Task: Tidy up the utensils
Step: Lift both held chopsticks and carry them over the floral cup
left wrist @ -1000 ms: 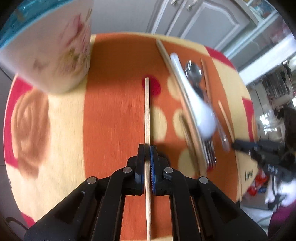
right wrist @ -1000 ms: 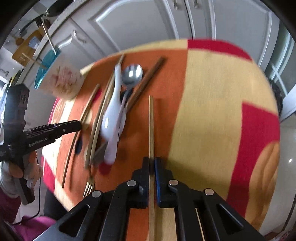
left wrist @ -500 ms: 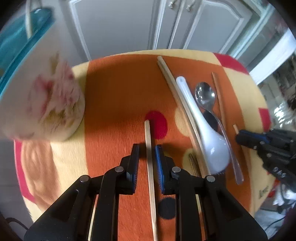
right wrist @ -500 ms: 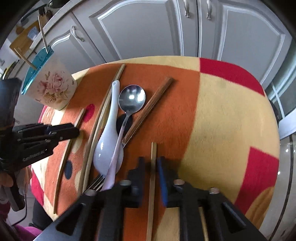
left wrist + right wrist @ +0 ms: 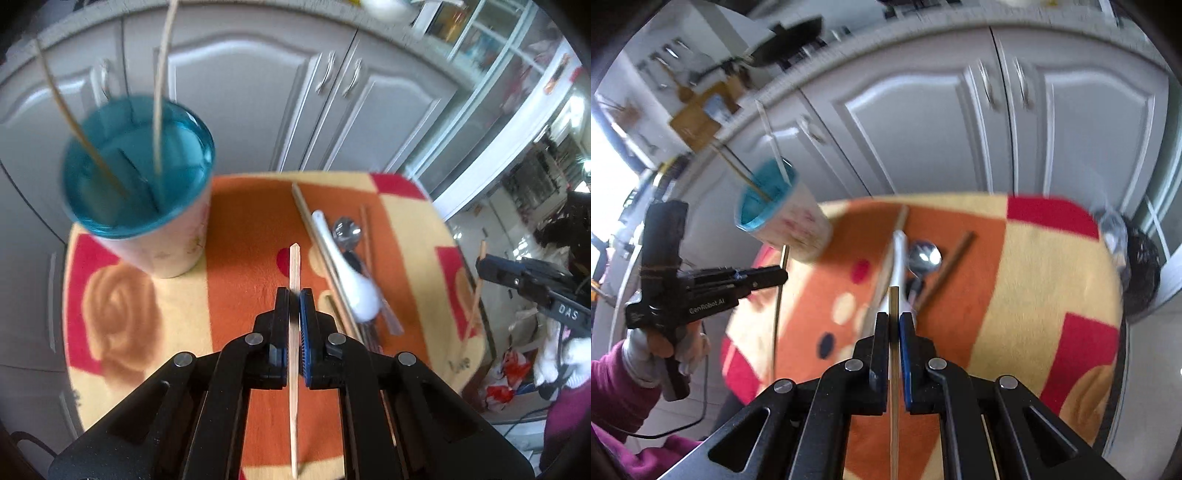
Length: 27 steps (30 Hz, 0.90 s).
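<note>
Both tools are clenched on single chopsticks: the left tool grips a pale chopstick, the right tool a second chopstick, each lifted above the surface. The cup stands near the surface's far left corner with two sticks already leaning inside. The white spoon, metal spoon and other chopsticks lie mid-surface toward the right edge. The risks, as I judge them: a long stick striking the cup's rim and tipping it off the nearby edge, or swivelling in the narrow grip and missing the opening.
</note>
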Available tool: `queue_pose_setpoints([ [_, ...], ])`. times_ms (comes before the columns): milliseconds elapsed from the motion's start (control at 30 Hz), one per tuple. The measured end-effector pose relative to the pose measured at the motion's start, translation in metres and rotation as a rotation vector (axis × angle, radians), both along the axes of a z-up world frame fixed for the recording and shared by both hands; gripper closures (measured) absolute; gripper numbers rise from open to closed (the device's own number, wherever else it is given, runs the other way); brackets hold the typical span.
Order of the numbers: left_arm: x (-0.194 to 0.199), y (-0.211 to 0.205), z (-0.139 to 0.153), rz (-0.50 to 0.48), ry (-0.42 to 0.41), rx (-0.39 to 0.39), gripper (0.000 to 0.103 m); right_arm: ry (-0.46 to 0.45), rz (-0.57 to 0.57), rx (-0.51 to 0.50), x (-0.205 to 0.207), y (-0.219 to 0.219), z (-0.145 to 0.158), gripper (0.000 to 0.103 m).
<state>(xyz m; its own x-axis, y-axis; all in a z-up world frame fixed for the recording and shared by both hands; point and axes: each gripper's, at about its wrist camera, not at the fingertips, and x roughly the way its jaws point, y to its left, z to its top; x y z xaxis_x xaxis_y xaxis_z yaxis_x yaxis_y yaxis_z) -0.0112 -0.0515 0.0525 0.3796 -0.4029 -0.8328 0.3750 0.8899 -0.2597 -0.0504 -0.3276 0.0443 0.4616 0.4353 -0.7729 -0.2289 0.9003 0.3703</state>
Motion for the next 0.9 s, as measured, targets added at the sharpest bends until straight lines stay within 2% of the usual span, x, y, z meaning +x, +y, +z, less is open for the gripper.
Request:
queue_pose_setpoints([
  [200, -0.033, 0.014, 0.046, 0.002, -0.097, -0.052, 0.099, -0.090, 0.058, 0.007, -0.020, 0.021, 0.041, 0.098],
  [400, -0.040, 0.034, 0.088, 0.044, -0.173, -0.074, 0.099, -0.170, 0.114, 0.008, -0.023, 0.043, 0.077, 0.098],
  [767, -0.009, 0.080, 0.184, 0.160, -0.358, -0.071, 0.099, -0.347, 0.170, 0.036, 0.024, 0.098, 0.158, 0.098],
  [900, 0.013, 0.089, 0.202, 0.206, -0.418, -0.038, 0.099, -0.427, 0.175, -0.002, 0.053, 0.127, 0.189, 0.098],
])
